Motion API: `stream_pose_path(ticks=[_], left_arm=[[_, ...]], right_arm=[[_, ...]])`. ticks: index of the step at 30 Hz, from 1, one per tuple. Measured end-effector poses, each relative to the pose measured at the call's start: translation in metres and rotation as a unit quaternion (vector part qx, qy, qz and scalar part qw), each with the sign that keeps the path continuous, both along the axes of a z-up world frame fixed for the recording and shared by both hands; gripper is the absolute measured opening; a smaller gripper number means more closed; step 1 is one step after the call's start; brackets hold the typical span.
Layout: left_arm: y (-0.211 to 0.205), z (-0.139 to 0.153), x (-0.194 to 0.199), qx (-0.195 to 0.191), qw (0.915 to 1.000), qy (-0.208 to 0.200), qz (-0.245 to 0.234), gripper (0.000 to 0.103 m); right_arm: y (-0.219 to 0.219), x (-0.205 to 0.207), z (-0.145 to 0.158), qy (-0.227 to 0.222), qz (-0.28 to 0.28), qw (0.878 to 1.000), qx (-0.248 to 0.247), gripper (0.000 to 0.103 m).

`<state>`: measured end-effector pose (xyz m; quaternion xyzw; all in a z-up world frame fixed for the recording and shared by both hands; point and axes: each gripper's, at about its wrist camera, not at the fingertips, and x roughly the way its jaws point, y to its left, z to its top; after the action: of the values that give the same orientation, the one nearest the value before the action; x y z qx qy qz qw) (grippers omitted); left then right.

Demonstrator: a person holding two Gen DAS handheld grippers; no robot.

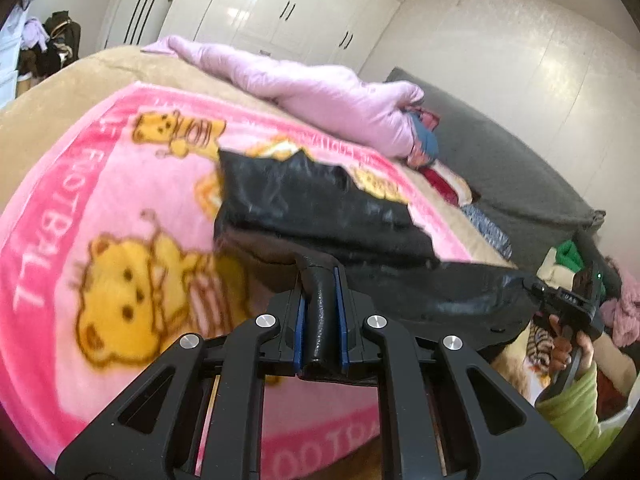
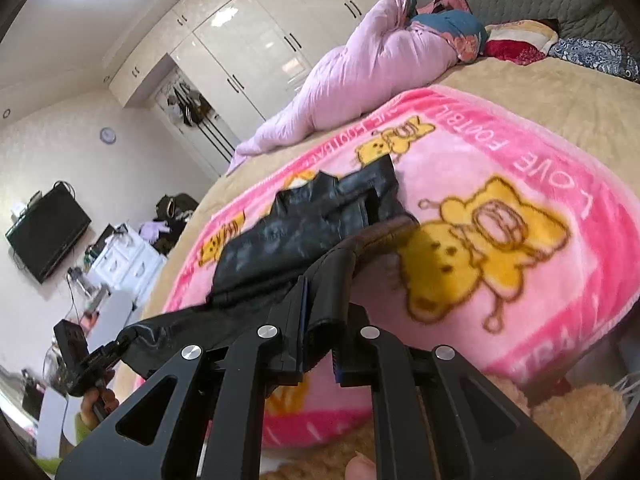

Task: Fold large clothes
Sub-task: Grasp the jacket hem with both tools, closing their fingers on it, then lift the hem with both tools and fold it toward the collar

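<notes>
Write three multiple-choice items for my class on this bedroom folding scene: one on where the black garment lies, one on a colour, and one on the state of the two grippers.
1. Where does the far part of the black jacket lie?
A. On the pink bear blanket
B. On the floor
C. Inside the wardrobe

2. What colour is the bundled quilt at the far side of the bed?
A. Green
B. Lilac pink
C. Orange

3. What state are the grippers in?
A. Both wide open and empty
B. Only one holds cloth
C. Each is shut on the jacket's edge

Answers:
1 A, its far end rests on the blanket in both views.
2 B, the quilt reads pale lilac pink.
3 C, the left gripper and right gripper each show black material pinched between the pads.
</notes>
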<state>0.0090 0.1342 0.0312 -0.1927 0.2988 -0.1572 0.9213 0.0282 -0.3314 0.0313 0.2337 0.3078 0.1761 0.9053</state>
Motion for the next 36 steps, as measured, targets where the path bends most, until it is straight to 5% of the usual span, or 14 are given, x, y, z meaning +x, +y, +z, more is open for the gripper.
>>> stream_pose_path(ticks=[17,36], left_arm=[[0.001,0.035,0.073,-0.031,0.9977,-0.054,0.025,0.008],[0.008,0.036,0.13,-0.056,0.9934,-0.066,0.075,0.011]], right_arm=[[0.006,0.079,0.03,-0.016,-0.035,0.999,-0.003,0.009],[0.023,0.167,0.038,-0.02,-0.049,0.998,-0.034,0.01]])
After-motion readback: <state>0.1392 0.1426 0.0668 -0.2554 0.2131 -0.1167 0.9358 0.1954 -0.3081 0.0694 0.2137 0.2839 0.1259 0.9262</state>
